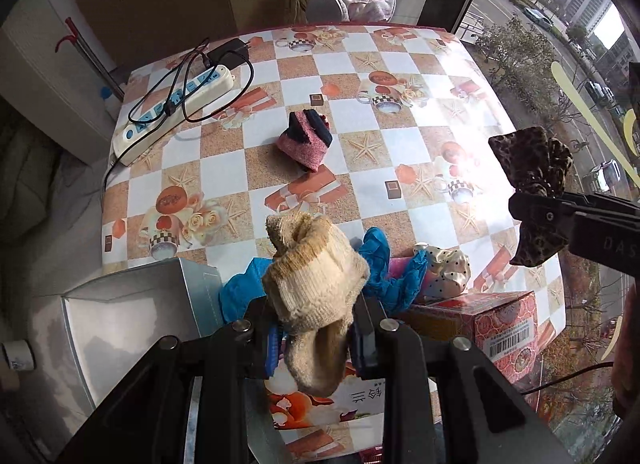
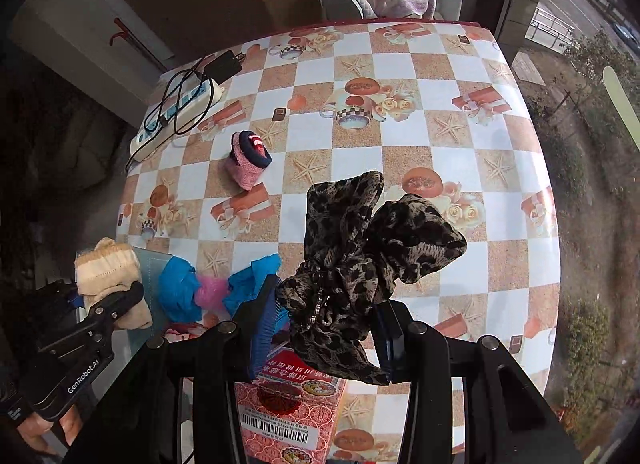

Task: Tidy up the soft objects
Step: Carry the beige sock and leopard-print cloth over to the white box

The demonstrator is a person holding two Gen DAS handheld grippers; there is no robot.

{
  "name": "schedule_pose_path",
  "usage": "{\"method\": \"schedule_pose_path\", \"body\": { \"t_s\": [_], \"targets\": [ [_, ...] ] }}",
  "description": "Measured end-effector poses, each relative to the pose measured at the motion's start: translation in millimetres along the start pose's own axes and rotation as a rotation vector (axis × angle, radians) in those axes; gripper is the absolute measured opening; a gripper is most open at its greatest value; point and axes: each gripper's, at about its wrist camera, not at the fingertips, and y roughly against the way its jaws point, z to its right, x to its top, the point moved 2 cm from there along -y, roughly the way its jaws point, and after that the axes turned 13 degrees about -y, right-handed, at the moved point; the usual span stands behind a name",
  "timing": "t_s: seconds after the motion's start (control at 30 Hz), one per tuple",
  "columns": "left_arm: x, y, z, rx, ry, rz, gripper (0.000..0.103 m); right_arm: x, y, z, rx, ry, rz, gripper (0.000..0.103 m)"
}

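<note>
A checkered tablecloth (image 1: 348, 112) by a street-side window carried the scene, and low in the left wrist view the left gripper (image 1: 316, 338) was clamped on a beige sock (image 1: 316, 288), lifted over the silver box (image 1: 120, 312). Low centre in the right view, the right gripper (image 2: 324, 338) pinched a leopard-print bow (image 2: 360, 248) above the red box (image 2: 288, 416). Both looked light, limp and best pinched mid-bundle; a pink sock (image 1: 306, 140) waited mid-table, blue cloth (image 1: 384, 268) nearer, power strip (image 1: 176, 104) upper left.
</note>
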Motion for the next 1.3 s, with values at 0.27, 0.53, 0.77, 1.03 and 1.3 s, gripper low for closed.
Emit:
{"method": "schedule_pose_path", "body": {
  "t_s": [0.27,0.53,0.77,1.03,1.3],
  "targets": [
    [-33.8,20.1,23.0,-0.039,-0.129,-0.007,0.029,-41.0,23.4,-5.7,-0.007,-0.034,0.01,0.044],
    [-62.8,32.3,23.9,-0.046,-0.2,-0.015,0.029,-77.7,34.9,-17.6,-0.026,-0.042,0.009,0.044],
    [-84.9,39.8,0.6,-0.031,-0.185,-0.015,0.029,-109.6,31.4,-43.7,-0.019,-0.022,-0.025,0.044],
    [-111.7,42.2,-38.6,-0.008,-0.087,-0.02,0.029,-128.8,18.8,-88.6,-0.013,0.092,-0.079,0.044],
    [-141.2,44.6,-71.0,0.015,0.022,-0.015,0.029,-143.4,9.4,-135.2,-0.017,0.231,-0.11,0.044]
  ]
}}
